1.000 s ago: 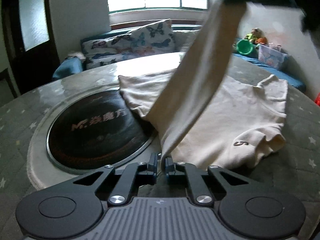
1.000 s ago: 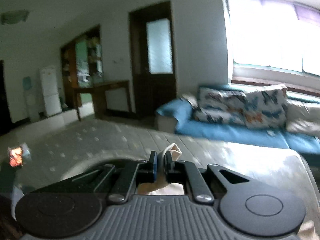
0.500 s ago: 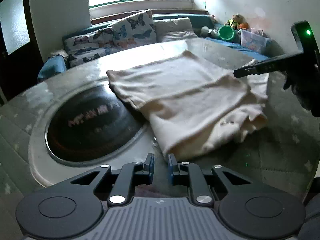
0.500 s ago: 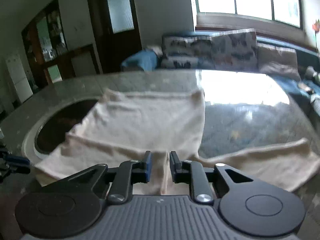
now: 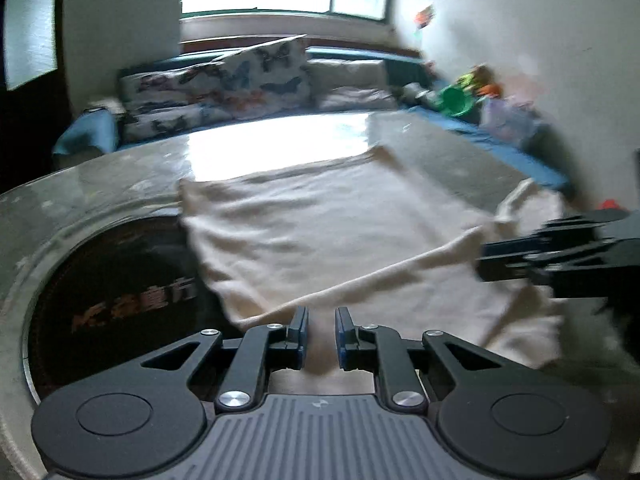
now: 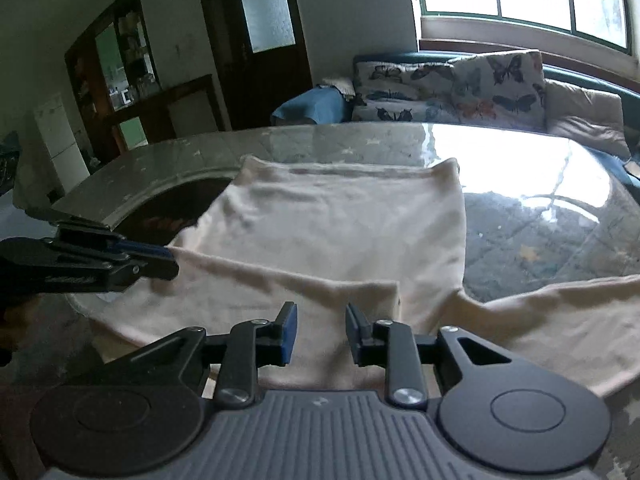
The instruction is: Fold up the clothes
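Observation:
A cream garment lies on the round table, its near part folded over onto itself. My left gripper sits low at the fold's near edge; its jaws stand slightly apart with cloth in the gap, and the pads do not press on it. My right gripper hovers at the same fold edge further along, jaws opening, with cloth lying between and under the fingers. The garment spreads flat ahead, one sleeve trailing right. Each gripper shows in the other's view: right gripper, left gripper.
A glossy grey tabletop with star marks holds a dark round inset plate partly under the garment. Behind stands a blue sofa with butterfly cushions. Toys and a green bowl sit at the far right, beneath the window.
The lifted cloth has come down and now lies folded over on the table. Both pairs of jaws have parted from the cloth. The right gripper has sunk toward the table.

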`<state>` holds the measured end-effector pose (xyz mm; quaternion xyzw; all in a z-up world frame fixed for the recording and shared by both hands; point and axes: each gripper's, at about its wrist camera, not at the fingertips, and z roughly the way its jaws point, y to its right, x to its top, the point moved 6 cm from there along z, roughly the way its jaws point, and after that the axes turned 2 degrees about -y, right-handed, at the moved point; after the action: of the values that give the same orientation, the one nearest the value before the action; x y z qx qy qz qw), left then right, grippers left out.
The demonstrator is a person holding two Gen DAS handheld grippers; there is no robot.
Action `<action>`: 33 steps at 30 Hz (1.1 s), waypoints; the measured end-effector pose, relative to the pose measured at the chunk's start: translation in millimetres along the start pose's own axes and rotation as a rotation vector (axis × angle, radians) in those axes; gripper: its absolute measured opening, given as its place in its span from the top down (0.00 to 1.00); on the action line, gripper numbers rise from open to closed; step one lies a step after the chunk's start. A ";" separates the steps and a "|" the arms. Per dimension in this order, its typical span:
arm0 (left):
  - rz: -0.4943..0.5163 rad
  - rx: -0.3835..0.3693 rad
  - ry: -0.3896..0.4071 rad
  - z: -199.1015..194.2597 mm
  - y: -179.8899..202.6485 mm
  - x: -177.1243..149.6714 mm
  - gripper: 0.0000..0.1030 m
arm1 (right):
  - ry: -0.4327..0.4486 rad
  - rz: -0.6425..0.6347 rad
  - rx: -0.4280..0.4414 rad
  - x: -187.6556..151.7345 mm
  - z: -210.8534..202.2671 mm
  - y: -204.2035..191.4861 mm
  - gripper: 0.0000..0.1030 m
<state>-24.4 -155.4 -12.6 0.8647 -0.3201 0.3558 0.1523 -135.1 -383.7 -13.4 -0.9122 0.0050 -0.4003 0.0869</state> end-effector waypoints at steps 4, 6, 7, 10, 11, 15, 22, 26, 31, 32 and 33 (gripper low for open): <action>-0.017 0.044 -0.018 -2.2 -17.9 -13.8 0.83 | -0.008 -0.013 0.001 -5.2 1.5 1.9 0.74; -0.038 0.046 -0.016 -6.5 -24.0 -15.8 0.82 | -0.001 -0.005 0.002 -3.3 -0.8 2.3 0.74; -0.035 0.058 -0.007 -9.2 -24.1 -14.2 0.83 | 0.007 -0.004 0.004 -2.1 -2.6 2.0 0.74; -0.034 0.044 0.039 -17.6 -18.1 -3.5 0.83 | 0.017 -0.006 0.004 -1.3 -3.3 0.5 0.67; -0.028 0.031 0.052 -18.5 -14.5 0.7 0.82 | 0.013 -0.004 0.003 -2.4 -1.2 0.7 0.67; 0.027 0.065 0.004 1.1 -6.7 3.2 0.82 | 0.015 0.005 0.009 -5.1 -0.6 2.3 0.67; 0.035 0.059 0.003 -2.1 -3.1 3.7 0.82 | 0.100 0.105 -0.096 -2.5 -45.3 54.2 0.62; 0.055 0.032 0.037 -12.4 11.1 8.2 0.79 | 0.121 0.242 -0.268 -13.2 -66.0 118.8 0.62; 0.082 0.002 0.052 -17.1 32.4 14.2 0.78 | 0.157 0.443 -0.413 -29.7 -86.7 192.1 0.60; 0.087 -0.008 0.054 -17.6 36.4 14.9 0.78 | 0.163 0.489 -0.419 -33.5 -87.7 203.6 0.60; 0.095 -0.016 0.055 -17.9 40.8 15.2 0.78 | 0.165 0.533 -0.421 -37.4 -87.6 213.9 0.60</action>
<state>-52.4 -183.9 12.2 0.8372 -0.3594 0.3836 0.1509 -211.6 -604.9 -17.3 -0.8413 0.3325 -0.4261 -0.0027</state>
